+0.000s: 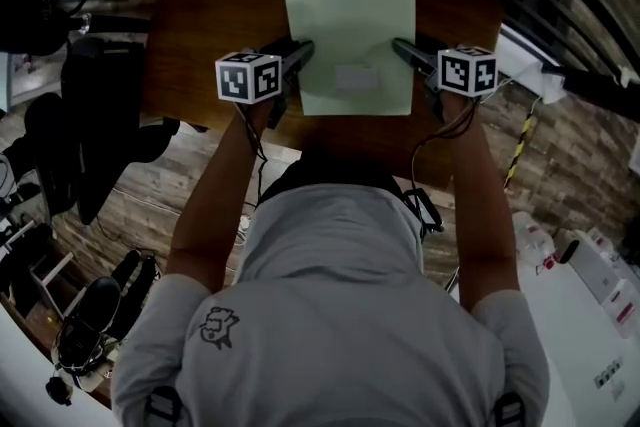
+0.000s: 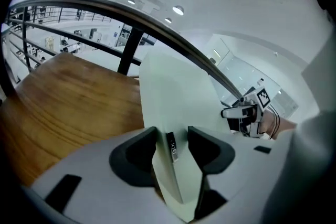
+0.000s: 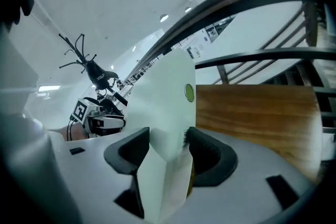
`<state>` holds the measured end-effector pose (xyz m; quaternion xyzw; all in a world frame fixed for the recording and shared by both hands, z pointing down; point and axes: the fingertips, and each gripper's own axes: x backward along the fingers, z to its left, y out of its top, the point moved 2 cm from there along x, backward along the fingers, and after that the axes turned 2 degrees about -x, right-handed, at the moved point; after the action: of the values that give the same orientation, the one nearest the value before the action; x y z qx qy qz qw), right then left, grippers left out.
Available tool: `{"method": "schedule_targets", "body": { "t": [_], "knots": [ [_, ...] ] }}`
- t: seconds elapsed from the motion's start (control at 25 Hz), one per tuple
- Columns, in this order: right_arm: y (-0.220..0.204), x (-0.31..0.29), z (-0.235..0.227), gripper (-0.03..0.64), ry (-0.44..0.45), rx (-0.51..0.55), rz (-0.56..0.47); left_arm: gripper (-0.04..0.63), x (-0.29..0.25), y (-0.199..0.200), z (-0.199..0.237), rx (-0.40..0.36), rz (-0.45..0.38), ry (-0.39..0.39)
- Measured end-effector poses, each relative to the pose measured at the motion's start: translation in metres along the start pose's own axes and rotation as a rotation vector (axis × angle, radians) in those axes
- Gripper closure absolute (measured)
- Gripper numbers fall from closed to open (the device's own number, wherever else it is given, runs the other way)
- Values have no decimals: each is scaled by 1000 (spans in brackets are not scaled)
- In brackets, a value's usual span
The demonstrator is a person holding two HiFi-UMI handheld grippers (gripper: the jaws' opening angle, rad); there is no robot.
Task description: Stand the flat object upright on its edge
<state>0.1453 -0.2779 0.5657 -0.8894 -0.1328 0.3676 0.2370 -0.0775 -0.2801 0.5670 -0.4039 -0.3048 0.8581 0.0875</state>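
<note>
Pale green board hangs between the two tools over the brown wooden tabletop. The left tool is clamped on its left edge and the right tool on its right edge, both towards the end nearest the person. I judge the step in hand to be the raising: the board is gripped and tipped, not yet standing on an edge. The next move calls for both wrists to turn together so that one long edge meets the wood squarely, with neither grip loosened until the board balances.

The head view alone shows the whole outline and a pale rectangle on the face. The gripper views alone show pads pressing both faces. The left tool's view adds a small dark label, and the right tool's view adds a round green sticker. Whether the far edge touches the tabletop, no view settles.
</note>
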Motion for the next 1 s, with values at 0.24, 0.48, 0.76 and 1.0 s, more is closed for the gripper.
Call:
{"method": "schedule_targets", "body": {
  "t": [0.24, 0.48, 0.76, 1.0],
  "knots": [
    [33, 38, 33, 378, -36, 79, -179, 397, 31, 47, -28, -165, -67, 16],
    [65, 66, 68, 379, -88, 191, -325, 399, 57, 88, -45, -292, -140, 22],
    [77, 68, 102, 379, -150, 291, -481, 402, 79, 111, -37, -400, -232, 41],
    [85, 76, 108, 379, -179, 329, -577, 402, 86, 133, -48, -492, -319, 51]
  ]
}}
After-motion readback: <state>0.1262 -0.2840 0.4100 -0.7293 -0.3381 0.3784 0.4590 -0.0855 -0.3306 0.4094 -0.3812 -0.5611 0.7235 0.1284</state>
